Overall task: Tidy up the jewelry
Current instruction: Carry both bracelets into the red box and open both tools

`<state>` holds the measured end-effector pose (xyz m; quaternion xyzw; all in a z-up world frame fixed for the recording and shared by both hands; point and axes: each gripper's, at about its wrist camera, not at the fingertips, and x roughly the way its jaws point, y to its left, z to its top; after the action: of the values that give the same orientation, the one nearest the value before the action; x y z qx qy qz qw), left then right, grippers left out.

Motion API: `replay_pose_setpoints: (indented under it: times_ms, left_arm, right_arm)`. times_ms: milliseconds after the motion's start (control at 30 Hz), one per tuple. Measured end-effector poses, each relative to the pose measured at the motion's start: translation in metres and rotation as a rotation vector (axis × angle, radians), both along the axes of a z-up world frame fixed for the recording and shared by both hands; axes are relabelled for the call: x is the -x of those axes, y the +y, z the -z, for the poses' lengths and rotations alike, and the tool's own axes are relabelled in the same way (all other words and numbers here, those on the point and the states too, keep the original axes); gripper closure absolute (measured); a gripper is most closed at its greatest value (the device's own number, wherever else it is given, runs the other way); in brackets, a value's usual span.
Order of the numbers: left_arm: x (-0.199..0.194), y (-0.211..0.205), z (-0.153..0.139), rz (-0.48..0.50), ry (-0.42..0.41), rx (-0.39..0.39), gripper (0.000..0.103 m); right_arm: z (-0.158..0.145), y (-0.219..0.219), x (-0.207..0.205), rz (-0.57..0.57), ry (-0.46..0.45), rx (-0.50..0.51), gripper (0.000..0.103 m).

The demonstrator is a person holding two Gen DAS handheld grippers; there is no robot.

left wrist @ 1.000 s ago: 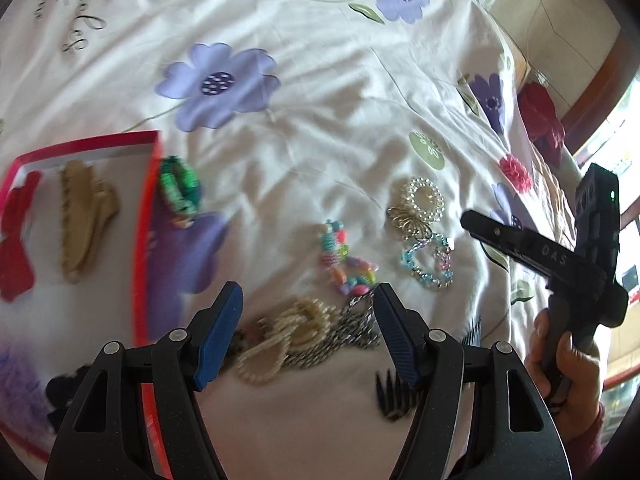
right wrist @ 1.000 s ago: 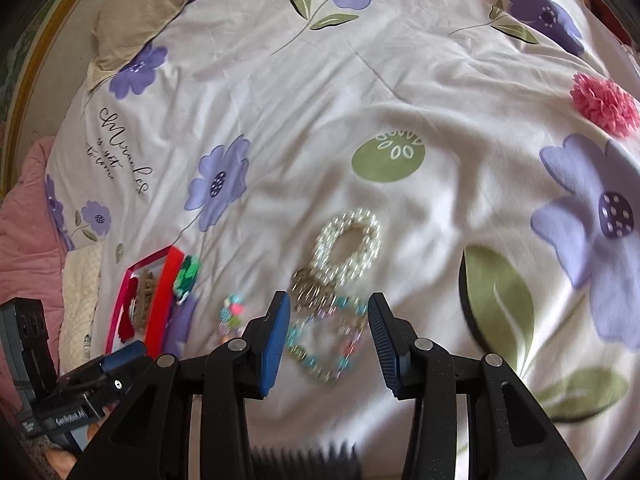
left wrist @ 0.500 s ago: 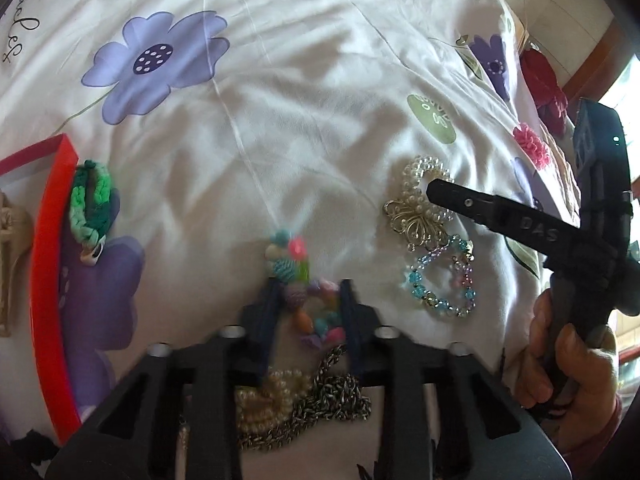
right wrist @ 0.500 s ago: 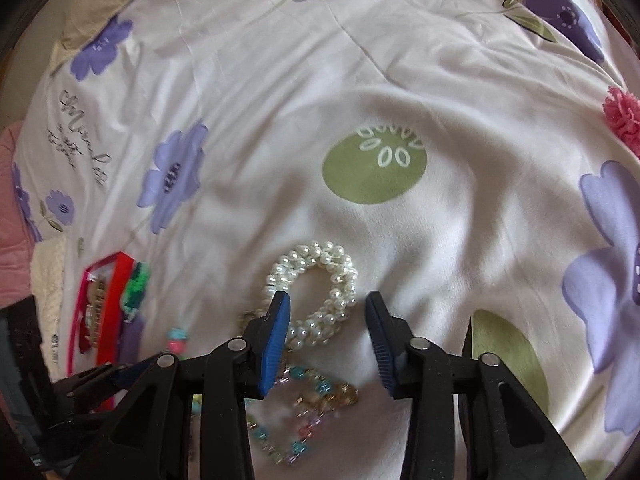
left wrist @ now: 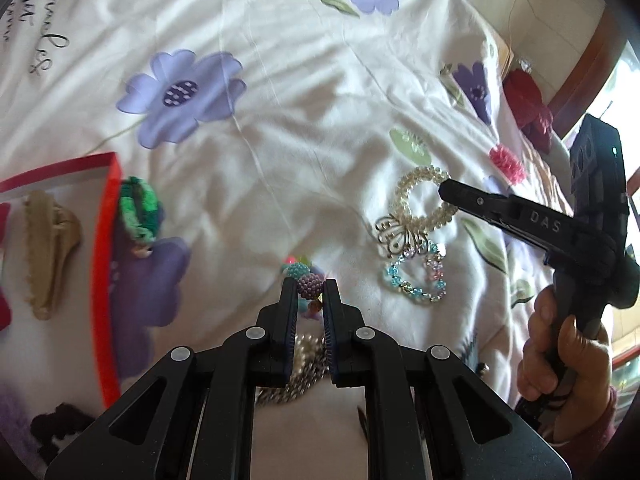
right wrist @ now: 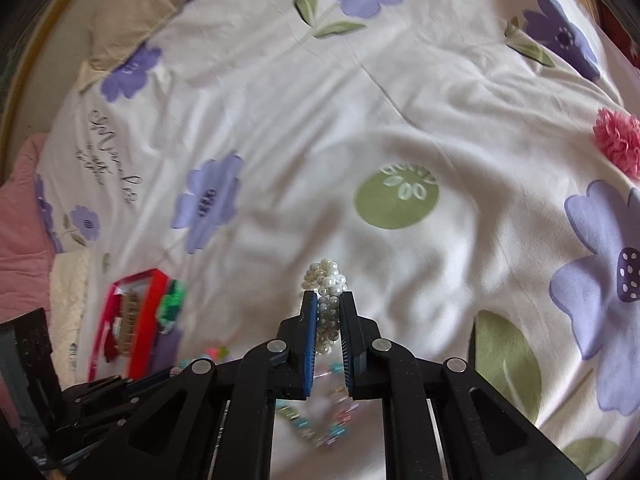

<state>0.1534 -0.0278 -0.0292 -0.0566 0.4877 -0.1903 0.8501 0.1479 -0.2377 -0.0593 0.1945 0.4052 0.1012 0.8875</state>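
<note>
Pearl bracelet (right wrist: 326, 280) is being pinched by the right tongs (right wrist: 328, 300), just closing on it above the floral bedsheet (right wrist: 320, 140); left tongs (left wrist: 310, 286) are clamping the multicoloured beaded bracelet (left wrist: 306, 278), right of the red tray (left wrist: 105, 240).

Bed (left wrist: 304, 128) with floral sheet. Left of the left-hand fingers (left wrist: 288, 304): red tray (left wrist: 105, 280), green band (left wrist: 138, 212). Right: butterfly clip (left wrist: 400, 234), blue bead bracelet (left wrist: 416, 280).

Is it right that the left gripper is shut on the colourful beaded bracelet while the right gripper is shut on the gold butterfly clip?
Not quite. The right gripper is shut on the white pearl bracelet, as the right wrist view shows. The left gripper is indeed shut on the colourful beaded bracelet.
</note>
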Motion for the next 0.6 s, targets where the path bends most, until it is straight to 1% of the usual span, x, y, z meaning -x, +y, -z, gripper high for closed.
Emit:
replay_pose_setpoints:
  times_ms: [300,467,600]
  left_arm:
    - [0.029,0.039,-0.036,-0.061,-0.078,0.038,0.092]
    - [0.047,0.067,-0.049,-0.112,-0.103,0.064,0.092]
    - [0.059,0.09,-0.053,-0.154,-0.118,0.069,0.092]
  right_arm:
    - [-0.031,0.029,0.028,-0.067,-0.063,-0.05,0.093]
    - [-0.045,0.054,0.04,-0.131,-0.086,-0.065,0.093]
    - [-0.047,0.079,0.047,-0.182,-0.087,-0.074,0.093]
